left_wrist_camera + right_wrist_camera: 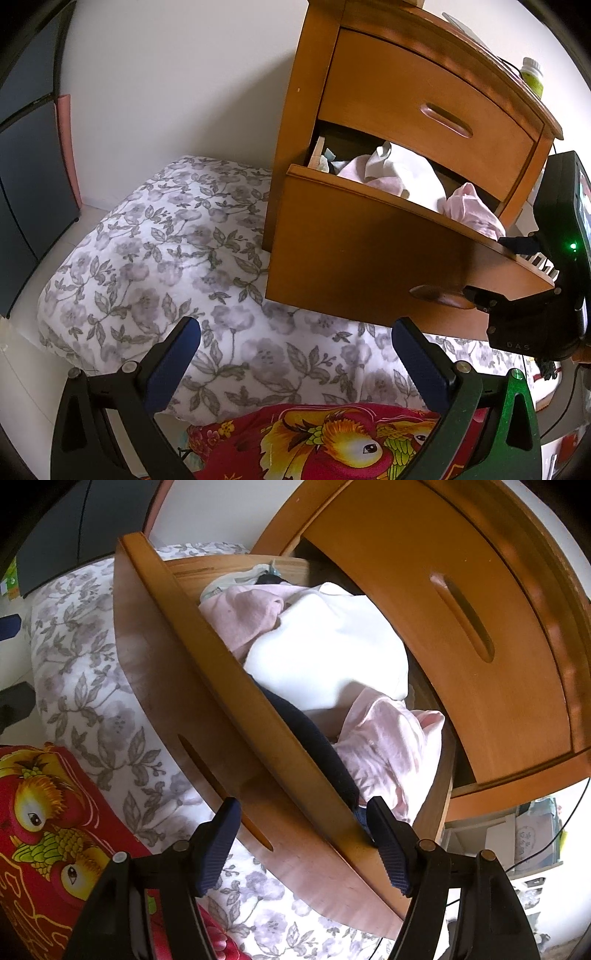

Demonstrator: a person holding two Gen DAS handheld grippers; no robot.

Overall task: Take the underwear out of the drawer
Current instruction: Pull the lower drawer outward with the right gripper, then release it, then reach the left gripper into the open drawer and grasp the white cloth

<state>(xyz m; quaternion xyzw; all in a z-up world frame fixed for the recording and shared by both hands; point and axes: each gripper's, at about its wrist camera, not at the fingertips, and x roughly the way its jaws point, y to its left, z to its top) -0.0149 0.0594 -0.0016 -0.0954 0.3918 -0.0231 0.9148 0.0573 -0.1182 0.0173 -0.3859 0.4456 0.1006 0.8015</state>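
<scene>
Wooden drawer [207, 716], pulled out; my right claw [303, 843] spread, astride its front panel, one finger inside, one outside, gripping nothing. Underwear [384, 753], pink, in drawer just ahead of inner finger, w/ white cloth [325, 653] beyond. Left claw [295, 363] spread, empty, over floral bed [155, 258]; drawer up-right of it.

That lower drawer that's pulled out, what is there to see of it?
The lower drawer is orange-brown wood with a curved front panel and a slot-shaped recessed handle. It stands pulled out from the nightstand, below a closed upper drawer, reaching over the floral bedding. Inside lies a loose heap: pink garments, a white one and a dark navy one along the front. The right gripper straddles the front panel's top edge, jaws open, one finger in front, one inside.
</scene>
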